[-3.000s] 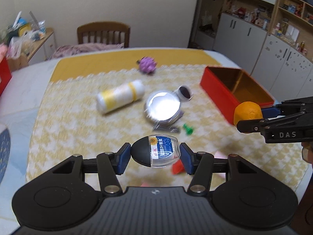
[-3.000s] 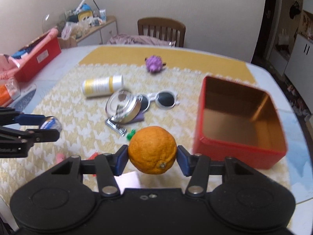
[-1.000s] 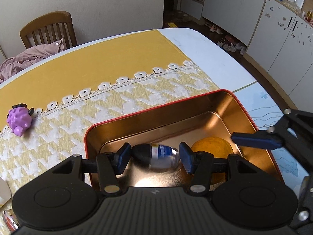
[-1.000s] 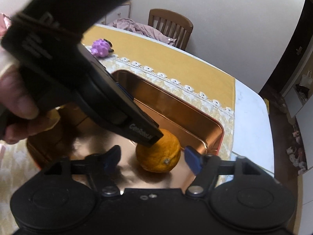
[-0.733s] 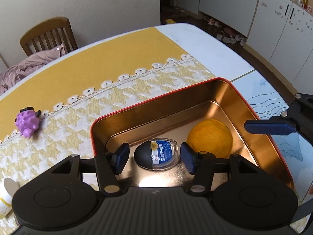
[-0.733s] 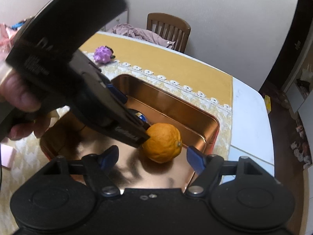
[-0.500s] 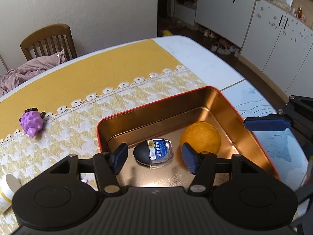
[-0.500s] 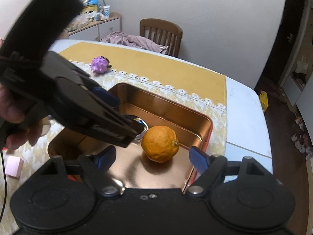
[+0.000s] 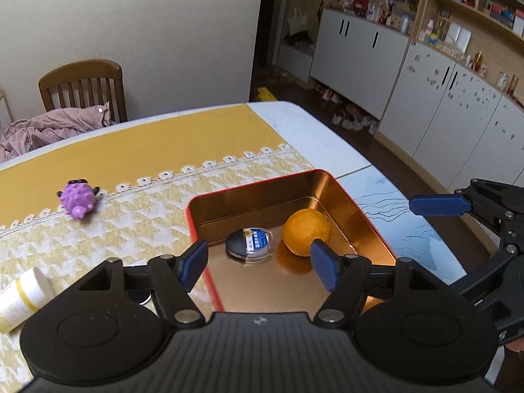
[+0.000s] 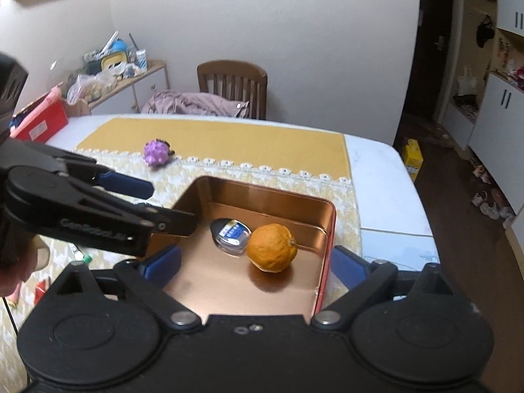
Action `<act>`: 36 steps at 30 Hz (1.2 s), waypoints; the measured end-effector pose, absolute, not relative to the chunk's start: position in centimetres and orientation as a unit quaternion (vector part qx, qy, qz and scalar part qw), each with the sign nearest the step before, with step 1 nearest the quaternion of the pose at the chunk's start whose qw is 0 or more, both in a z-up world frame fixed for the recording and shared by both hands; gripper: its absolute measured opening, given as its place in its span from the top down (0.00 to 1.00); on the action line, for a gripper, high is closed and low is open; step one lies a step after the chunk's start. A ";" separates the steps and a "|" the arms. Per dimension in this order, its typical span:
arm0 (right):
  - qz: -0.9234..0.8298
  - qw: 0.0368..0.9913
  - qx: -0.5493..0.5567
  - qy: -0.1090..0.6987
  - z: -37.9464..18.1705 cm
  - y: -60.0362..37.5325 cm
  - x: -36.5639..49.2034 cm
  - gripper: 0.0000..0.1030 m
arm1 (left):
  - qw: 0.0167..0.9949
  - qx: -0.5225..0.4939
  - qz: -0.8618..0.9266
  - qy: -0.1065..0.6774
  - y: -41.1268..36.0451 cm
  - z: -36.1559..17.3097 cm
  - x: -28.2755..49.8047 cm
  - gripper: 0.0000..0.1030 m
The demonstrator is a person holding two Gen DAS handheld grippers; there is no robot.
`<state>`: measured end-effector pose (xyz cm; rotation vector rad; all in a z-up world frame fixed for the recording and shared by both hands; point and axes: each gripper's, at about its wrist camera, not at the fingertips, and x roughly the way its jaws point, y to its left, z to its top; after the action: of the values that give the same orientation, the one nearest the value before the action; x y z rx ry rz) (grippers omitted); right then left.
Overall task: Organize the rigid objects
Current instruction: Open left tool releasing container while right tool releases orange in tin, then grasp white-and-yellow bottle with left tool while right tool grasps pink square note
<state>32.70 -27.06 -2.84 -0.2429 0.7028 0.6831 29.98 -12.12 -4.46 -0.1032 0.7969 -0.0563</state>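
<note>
Two items lie in the red tin [image 9: 370,219]: a black oval case [image 9: 249,243] with a blue label on the left, an orange [image 9: 306,232] beside it on the right. The left gripper [image 9: 258,267] has just been opening and holds nothing. The right gripper [image 10: 255,263], jaws just opened wide, holds nothing.
</note>
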 end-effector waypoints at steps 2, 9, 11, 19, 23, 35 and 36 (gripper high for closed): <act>0.324 0.879 -0.109 0.334 -2.3 -26.9 31.7 0.04 | 0.922 -0.050 -0.028 0.383 -11.6 -4.0 28.8 0.33; 0.315 0.887 -0.093 0.323 -1.2 -25.4 28.0 0.01 | 0.930 -0.044 -0.021 0.364 -9.0 -2.8 24.8 0.25; 0.313 0.889 -0.088 0.321 -1.0 -24.8 26.9 0.01 | 0.932 -0.044 -0.023 0.359 -8.2 -2.5 23.6 0.25; 0.312 0.891 -0.071 0.321 -1.0 -22.3 22.9 0.00 | 0.943 -0.028 -0.022 0.332 -5.5 -1.3 18.9 0.21; 0.321 0.887 -0.068 0.325 -1.3 -20.8 20.9 0.00 | 0.946 -0.034 -0.027 0.322 -3.7 -0.9 16.9 0.19; 0.348 0.858 -0.106 0.363 -4.9 -15.8 15.9 0.00 | 0.947 -0.080 -0.001 0.312 3.1 -2.6 12.6 0.00; 0.349 0.855 -0.109 0.367 -5.3 -15.4 15.7 0.00 | 0.946 -0.087 0.002 0.313 3.8 -2.9 12.5 0.00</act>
<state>15.73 -15.41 -5.29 -0.2288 0.7714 0.7341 12.51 3.77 -2.93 -0.1778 0.6369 0.0036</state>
